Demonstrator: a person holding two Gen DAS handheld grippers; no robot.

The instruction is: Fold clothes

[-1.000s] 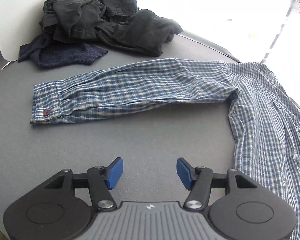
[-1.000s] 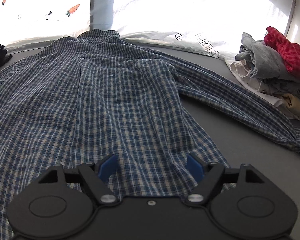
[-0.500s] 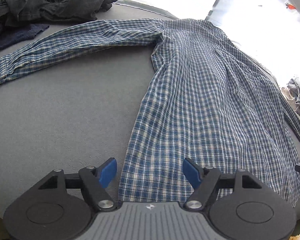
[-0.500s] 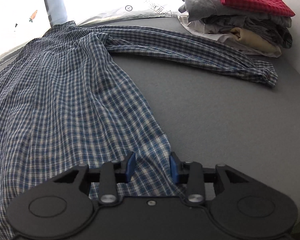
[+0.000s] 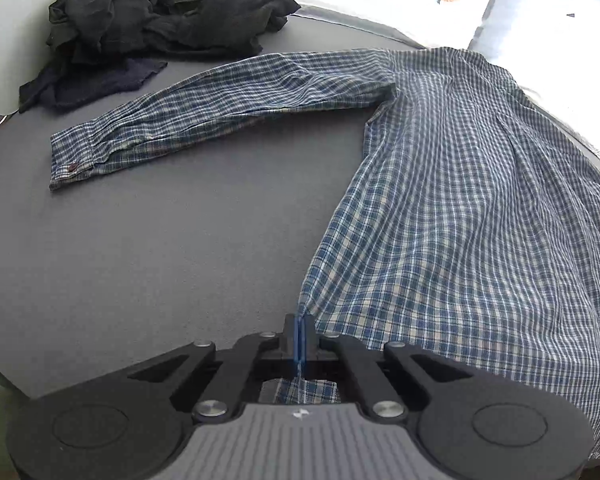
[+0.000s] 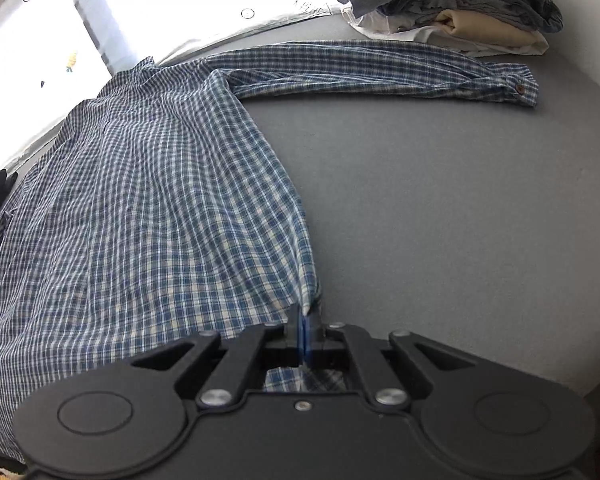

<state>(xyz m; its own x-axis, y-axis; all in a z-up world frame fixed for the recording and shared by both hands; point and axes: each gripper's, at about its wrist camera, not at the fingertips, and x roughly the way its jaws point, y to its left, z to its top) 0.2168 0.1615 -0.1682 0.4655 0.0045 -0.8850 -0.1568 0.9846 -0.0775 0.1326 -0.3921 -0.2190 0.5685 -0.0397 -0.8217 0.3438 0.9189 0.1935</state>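
Observation:
A blue and white plaid shirt point(image 5: 480, 220) lies spread on the grey surface point(image 5: 160, 248), back side up, with both long sleeves stretched out sideways. My left gripper point(image 5: 300, 322) is shut on the shirt's lower left hem corner, and a bit of plaid cloth shows behind its blue pads. In the right wrist view the same plaid shirt point(image 6: 160, 208) runs away from me, and my right gripper point(image 6: 305, 318) is shut on its lower right hem corner. The right sleeve's cuff point(image 6: 516, 88) carries a brown button.
A heap of dark clothes point(image 5: 160, 20) lies at the far left of the surface. A stack of folded clothes point(image 6: 460, 12), red on top, stands at the far right. A white patterned sheet point(image 6: 160, 4) borders the far edge behind the collar.
Both grippers went from open to shut on the shirt's hem corners. The left one slid left to the hem's left corner, the right one to the right corner, and the cloth between them now pulls taut.

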